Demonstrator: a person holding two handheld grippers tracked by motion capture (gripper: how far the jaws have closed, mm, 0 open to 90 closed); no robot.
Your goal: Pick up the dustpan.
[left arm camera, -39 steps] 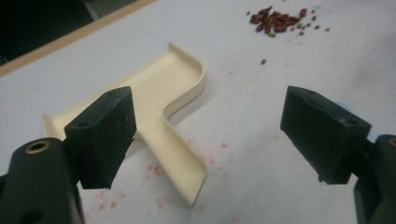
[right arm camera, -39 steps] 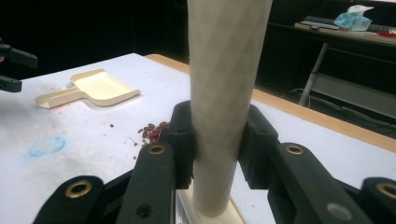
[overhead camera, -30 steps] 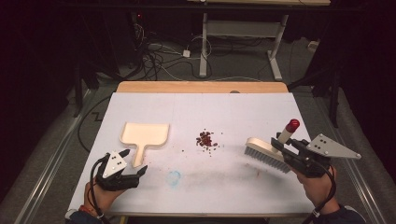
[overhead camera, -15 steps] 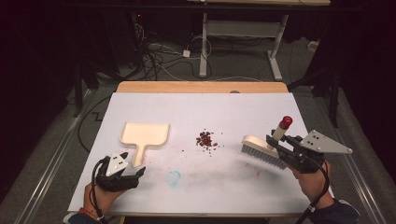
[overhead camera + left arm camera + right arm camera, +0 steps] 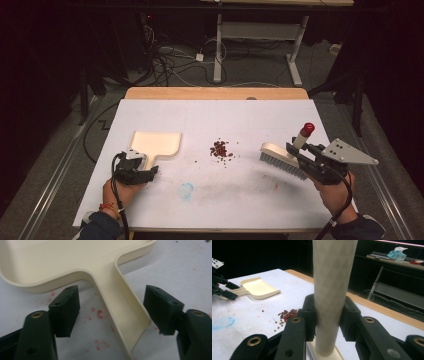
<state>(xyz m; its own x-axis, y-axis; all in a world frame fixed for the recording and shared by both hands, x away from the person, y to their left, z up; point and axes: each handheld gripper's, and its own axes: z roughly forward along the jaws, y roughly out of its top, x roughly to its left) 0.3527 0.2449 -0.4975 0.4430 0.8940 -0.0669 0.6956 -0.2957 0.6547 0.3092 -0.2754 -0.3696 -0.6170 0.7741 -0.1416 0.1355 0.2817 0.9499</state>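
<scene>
A person sits at a desk covered in white paper, a hand-held gripper in each hand, set up to sweep a small spill. At the left, a cream plastic dustpan lies flat on the paper with its open tray pointing away from the person and its handle pointing back toward them, which puts the handle within easy reach. The left hand-held gripper sits low at the end of that handle. In the left gripper view, its jaws are spread on either side of the dustpan handle and have just been closing in on it, but a gap shows on both sides, so the handle is between them and not yet pinched. In the middle of the desk, well apart from both tools, lies a small heap of dark red beans with a few loose crumbs around it. At the right, the right hand-held gripper is clamped on the pale handle of a hand brush, whose red-tipped end points up and away. The brush is held above the paper, bristles down and facing the beans, seemingly ready to push them toward the pan once the pan is steadied.
</scene>
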